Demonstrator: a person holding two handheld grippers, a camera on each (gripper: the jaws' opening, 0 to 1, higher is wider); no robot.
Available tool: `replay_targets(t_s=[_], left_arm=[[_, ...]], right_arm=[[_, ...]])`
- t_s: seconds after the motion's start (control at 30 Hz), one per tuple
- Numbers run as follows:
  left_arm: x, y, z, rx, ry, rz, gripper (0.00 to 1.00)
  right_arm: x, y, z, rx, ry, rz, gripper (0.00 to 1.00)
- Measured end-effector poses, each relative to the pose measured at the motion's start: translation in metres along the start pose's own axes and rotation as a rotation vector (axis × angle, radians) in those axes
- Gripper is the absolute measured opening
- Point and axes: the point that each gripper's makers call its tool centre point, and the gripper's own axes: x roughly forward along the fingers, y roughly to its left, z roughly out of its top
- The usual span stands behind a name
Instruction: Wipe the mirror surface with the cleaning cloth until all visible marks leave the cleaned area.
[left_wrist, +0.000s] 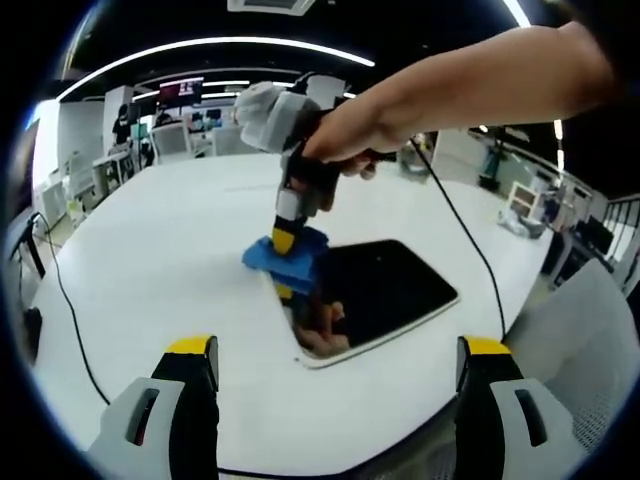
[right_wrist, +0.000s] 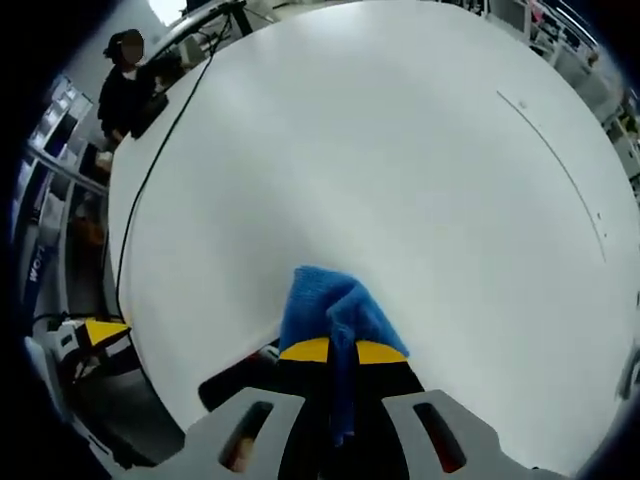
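Right gripper, jaws clamped on the blue cleaning cloth, presses it at the mirror's far-left corner on the white table; glass stretches rightward; left gripper gapes empty, near edge.

Showing glossy, reflective mirror glass, fuzzy blue cloth, smooth matt white table.

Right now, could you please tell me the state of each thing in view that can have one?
Blue cleaning cloth: bunched, clamped in the right gripper, pressed on the mirror's far left corner.
Dark rectangular mirror: lying flat on the white round table, partly covered by the cloth.
Right gripper: shut on the cloth, pointing down.
Left gripper: jaws open, holding nothing, above the table's near edge.
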Motion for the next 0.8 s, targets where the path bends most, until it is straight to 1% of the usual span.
replay_targets(t_s=[0.13, 0.23, 0.3, 0.47, 0.67, 0.8], left_arm=[[0.001, -0.003, -0.002, 0.005, 0.015, -0.012, 0.99], [0.001, -0.002, -0.002, 0.007, 0.011, -0.012, 0.99], [0.001, -0.002, -0.002, 0.006, 0.01, -0.011, 0.99], [0.001, -0.002, -0.002, 0.008, 0.009, -0.012, 0.99], [0.001, -0.002, -0.001, 0.01, 0.004, -0.01, 0.99], [0.0, -0.001, -0.001, 0.009, 0.0, -0.008, 0.99]], right_arm=[[0.002, -0.002, 0.002, -0.02, -0.005, 0.005, 0.01], [0.002, -0.002, 0.002, -0.051, -0.017, 0.01, 0.01], [0.001, -0.001, -0.002, -0.047, -0.023, 0.012, 0.01], [0.006, -0.008, 0.002, -0.044, -0.024, 0.012, 0.01], [0.003, -0.013, -0.007, -0.034, -0.026, 0.006, 0.01], [0.004, -0.015, -0.007, -0.029, -0.027, 0.002, 0.01]])
